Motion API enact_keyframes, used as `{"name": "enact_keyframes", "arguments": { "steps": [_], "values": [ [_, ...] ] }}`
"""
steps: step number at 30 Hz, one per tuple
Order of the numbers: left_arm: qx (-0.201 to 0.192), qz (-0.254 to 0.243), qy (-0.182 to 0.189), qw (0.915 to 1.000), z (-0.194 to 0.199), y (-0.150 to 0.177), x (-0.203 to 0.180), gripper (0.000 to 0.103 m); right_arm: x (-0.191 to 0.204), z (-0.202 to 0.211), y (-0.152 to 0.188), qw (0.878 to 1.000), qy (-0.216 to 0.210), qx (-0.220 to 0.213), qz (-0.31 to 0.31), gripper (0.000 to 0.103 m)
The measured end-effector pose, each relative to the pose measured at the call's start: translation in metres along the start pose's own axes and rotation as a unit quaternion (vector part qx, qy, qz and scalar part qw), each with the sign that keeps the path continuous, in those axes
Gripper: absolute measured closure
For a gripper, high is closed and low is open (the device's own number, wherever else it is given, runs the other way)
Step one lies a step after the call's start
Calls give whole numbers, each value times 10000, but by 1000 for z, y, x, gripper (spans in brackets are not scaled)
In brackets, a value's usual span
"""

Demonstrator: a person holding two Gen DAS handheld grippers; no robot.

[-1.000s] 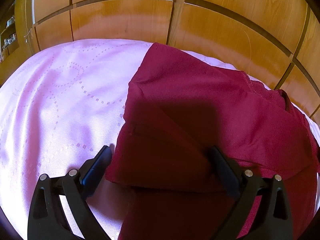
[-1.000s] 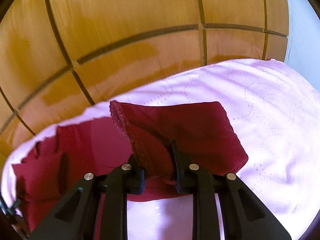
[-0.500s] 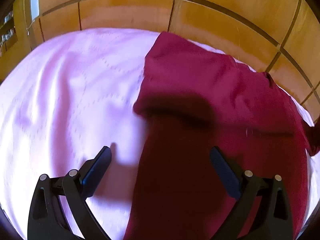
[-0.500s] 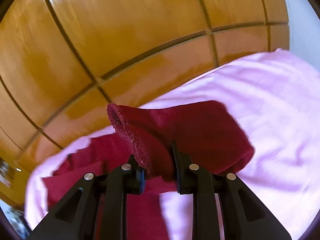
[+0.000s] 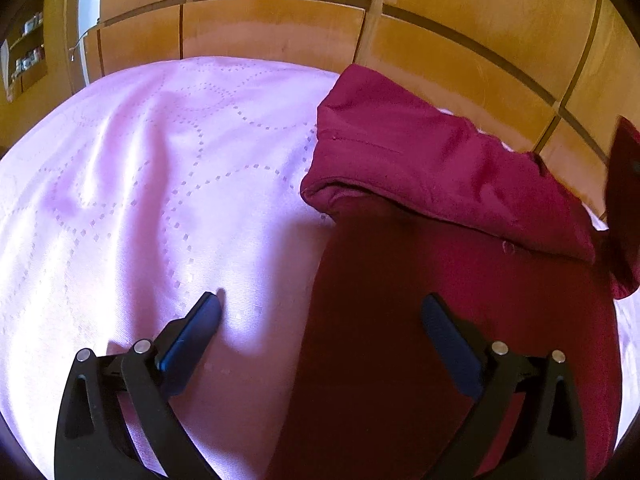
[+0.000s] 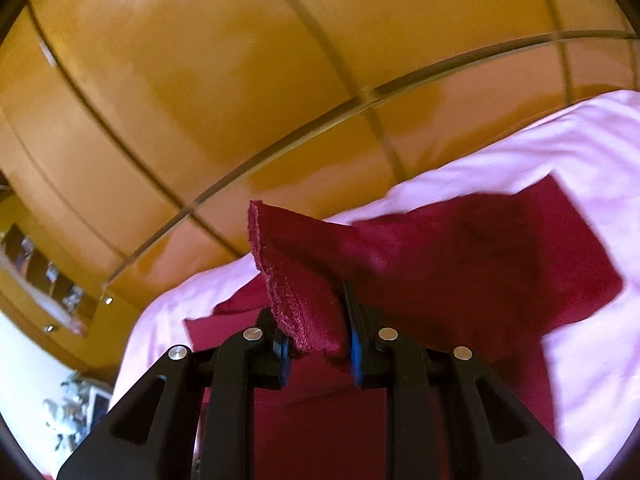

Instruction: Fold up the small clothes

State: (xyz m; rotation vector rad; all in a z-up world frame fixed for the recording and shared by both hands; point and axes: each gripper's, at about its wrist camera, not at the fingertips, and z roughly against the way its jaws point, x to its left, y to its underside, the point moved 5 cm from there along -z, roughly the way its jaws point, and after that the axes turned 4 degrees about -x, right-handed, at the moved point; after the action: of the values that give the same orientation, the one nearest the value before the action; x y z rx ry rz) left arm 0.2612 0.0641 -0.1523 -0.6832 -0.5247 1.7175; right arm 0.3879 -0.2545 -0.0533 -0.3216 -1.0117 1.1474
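A dark red garment (image 5: 432,184) lies on the pink bedsheet (image 5: 160,184), its far part folded over into a thick layer. My left gripper (image 5: 320,324) is open and empty, with one finger over the sheet and the other over the red cloth. My right gripper (image 6: 316,332) is shut on a hemmed edge of the red garment (image 6: 460,256) and holds it lifted above the bed. That lifted edge shows at the right rim of the left wrist view (image 5: 624,208).
Glossy wooden wardrobe panels (image 5: 360,20) stand right behind the bed. The pink sheet (image 6: 592,152) stretches to the right of the garment. A shelf with small items (image 6: 44,272) is at the far left.
My right gripper has lifted the garment edge higher and swung it leftward. My left gripper has pulled back from the cloth, still open, and the folded layer now lies farther ahead.
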Motion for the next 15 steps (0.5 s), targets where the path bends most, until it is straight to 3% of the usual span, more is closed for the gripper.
{"name": "enact_keyframes", "arguments": {
  "steps": [7, 9, 11, 15],
  "values": [
    [20, -6, 18, 10000, -3, 1, -1, 2, 52, -53, 40, 9968, -517, 539, 276, 82],
    [31, -37, -8, 10000, -3, 1, -1, 2, 59, -66, 56, 9949, -507, 721, 486, 74],
    [30, -35, -1, 10000, -5, 0, -2, 2, 62, -73, 72, 9930, -574, 874, 556, 55],
    [19, -4, 40, 10000, -5, -1, -1, 2, 52, -64, 90, 9910, -869, 937, 399, 48]
  ]
}}
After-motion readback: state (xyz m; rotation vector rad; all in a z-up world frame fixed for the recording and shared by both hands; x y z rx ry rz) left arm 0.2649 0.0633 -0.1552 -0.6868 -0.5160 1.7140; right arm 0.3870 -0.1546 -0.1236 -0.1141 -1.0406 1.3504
